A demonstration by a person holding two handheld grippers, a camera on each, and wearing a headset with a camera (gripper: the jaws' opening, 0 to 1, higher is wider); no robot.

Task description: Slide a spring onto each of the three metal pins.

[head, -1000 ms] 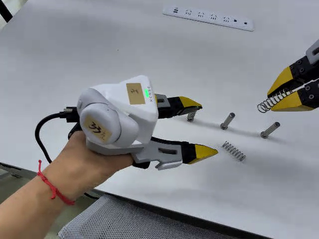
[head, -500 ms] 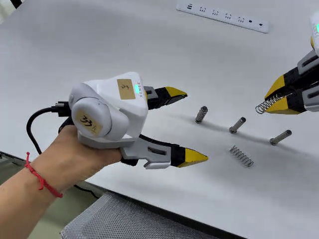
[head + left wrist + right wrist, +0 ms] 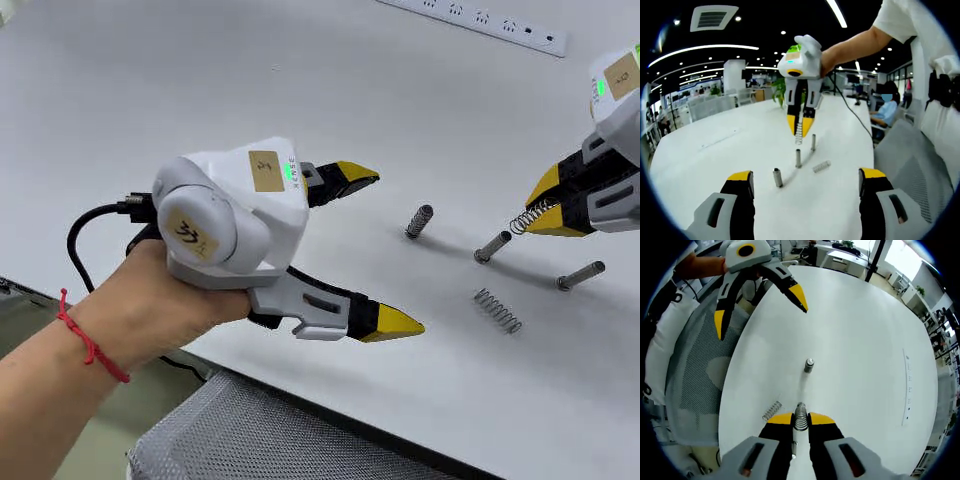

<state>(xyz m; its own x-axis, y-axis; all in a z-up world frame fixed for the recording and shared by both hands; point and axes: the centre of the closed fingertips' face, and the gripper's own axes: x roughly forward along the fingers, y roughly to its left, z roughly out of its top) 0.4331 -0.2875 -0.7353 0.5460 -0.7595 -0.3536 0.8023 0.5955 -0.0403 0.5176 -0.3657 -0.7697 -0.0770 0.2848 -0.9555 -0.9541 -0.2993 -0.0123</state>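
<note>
Three metal pins stand in a row on the white table. The left pin wears a spring, while the middle pin and the right pin are bare. My right gripper is shut on a spring, whose free end hangs just above the middle pin's top. In the right gripper view that spring sits between the yellow tips. A loose spring lies in front of the pins. My left gripper is open, with nothing between its fingers, to the left of the sprung pin.
A white power strip lies at the table's far side. A grey mesh chair stands below the near table edge. A black cable trails from the left gripper. In the left gripper view, office desks and a person sit beyond the table.
My left gripper has drawn back to the left, away from the sprung pin, still open. The right gripper has carried its spring down and over to the middle pin.
</note>
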